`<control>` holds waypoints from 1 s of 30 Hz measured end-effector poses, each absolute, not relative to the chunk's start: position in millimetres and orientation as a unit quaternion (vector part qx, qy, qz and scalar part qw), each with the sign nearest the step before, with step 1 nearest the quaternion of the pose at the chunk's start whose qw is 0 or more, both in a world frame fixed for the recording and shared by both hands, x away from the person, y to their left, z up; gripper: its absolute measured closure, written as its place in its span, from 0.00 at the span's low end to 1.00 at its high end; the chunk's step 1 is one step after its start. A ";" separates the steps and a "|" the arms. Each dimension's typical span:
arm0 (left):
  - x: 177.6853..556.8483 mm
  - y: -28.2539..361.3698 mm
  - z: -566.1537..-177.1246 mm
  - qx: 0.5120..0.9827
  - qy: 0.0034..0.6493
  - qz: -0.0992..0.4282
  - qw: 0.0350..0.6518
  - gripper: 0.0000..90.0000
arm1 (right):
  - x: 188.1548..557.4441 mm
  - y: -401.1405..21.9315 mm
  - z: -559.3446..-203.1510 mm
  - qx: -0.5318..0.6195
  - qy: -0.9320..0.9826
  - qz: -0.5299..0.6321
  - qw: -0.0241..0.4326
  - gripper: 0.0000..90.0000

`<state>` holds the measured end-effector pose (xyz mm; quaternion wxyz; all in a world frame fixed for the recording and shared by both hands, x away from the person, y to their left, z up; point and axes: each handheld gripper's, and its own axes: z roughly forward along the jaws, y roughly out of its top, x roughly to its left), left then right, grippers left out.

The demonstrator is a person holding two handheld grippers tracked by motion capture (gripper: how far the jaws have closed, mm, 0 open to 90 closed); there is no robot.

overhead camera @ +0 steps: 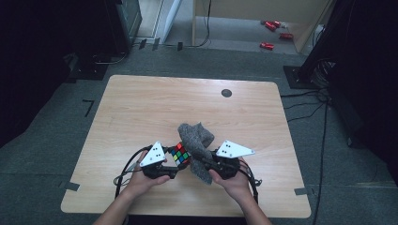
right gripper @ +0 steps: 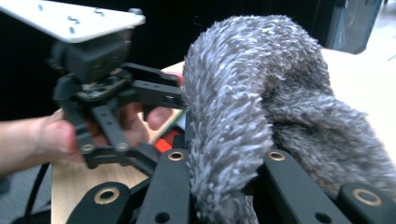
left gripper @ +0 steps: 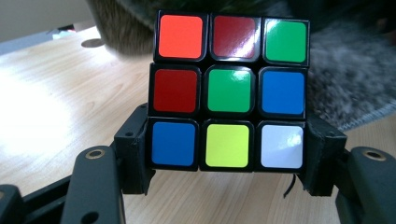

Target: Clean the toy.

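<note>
The left claw [overhead camera: 174, 161] clamps the puzzle cube [left gripper: 229, 90]; the right claw [right gripper: 224, 186] pinches the grey cloth [right gripper: 252, 93] just beside it.

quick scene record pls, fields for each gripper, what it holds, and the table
left gripper: shut on puzzle cube, jaws clamping its two sides
cube face: mixed colours, green centre
right gripper: shut on grey fuzzy cloth, bunched between its jaws
cloth position: lifted, draped beside the cube
table: light wood, small dark round disc near far edge
</note>
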<state>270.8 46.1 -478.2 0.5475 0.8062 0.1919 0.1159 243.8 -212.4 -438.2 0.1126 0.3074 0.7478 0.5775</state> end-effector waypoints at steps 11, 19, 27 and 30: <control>268.6 44.1 -477.2 0.806 0.179 0.113 0.553 0.39 | 246.0 -215.2 -434.4 0.331 0.730 0.593 0.075 0.90; 266.7 45.7 -473.6 0.802 0.179 0.119 0.557 0.39 | 252.2 -219.3 -440.5 0.367 0.717 0.587 0.074 0.90; 264.8 37.9 -477.7 0.815 0.175 0.125 0.538 0.39 | 242.5 -205.9 -430.4 0.347 0.729 0.585 0.081 0.90; 264.3 40.6 -474.8 0.808 0.173 0.119 0.550 0.39 | 247.2 -211.7 -433.5 0.361 0.720 0.589 0.074 0.90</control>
